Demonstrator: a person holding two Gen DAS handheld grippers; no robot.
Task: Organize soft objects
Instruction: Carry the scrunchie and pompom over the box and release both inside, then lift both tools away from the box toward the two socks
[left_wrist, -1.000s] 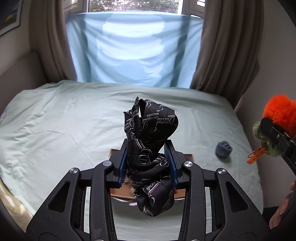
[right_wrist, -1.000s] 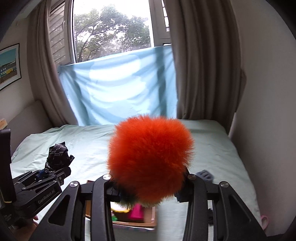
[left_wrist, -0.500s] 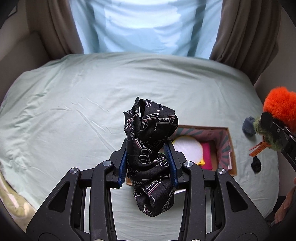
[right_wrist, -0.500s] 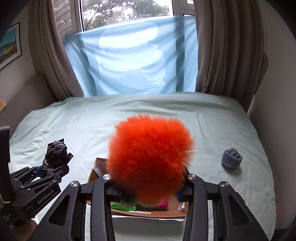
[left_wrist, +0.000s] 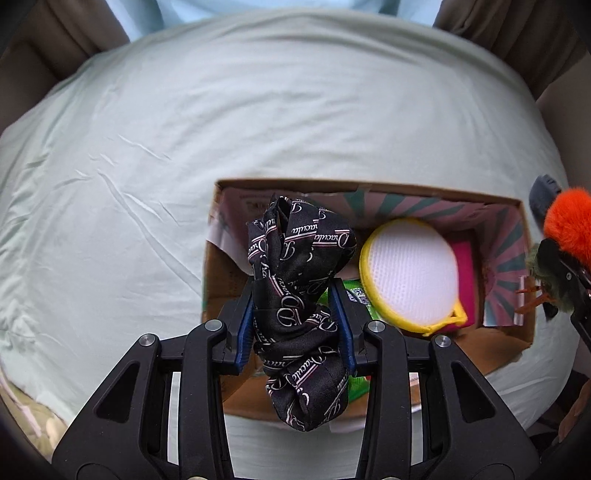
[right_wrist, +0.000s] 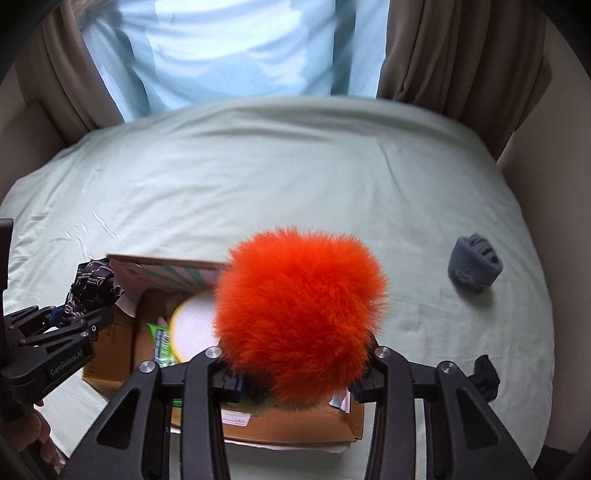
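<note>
Over the open cardboard box (left_wrist: 369, 186) on the pale green bed (left_wrist: 147, 147), the left tongs (left_wrist: 295, 325) are clamped on a knotted black printed scarf (left_wrist: 299, 266), which hides part of the box's contents beside a yellow-rimmed white mesh disc (left_wrist: 410, 269). Right tongs (right_wrist: 295, 384) grip an orange furry toy (right_wrist: 299, 314); its fur covers their tips. A rolled grey sock (right_wrist: 474, 264) lies apart on the sheet.

Black scarf (left_wrist: 301, 295) with white script lettering, orange fluffy toy (right_wrist: 299, 317), pale green bedsheet (left_wrist: 184, 129), yellow-rimmed white disc (left_wrist: 410, 273), brown cardboard box (left_wrist: 369, 186)
</note>
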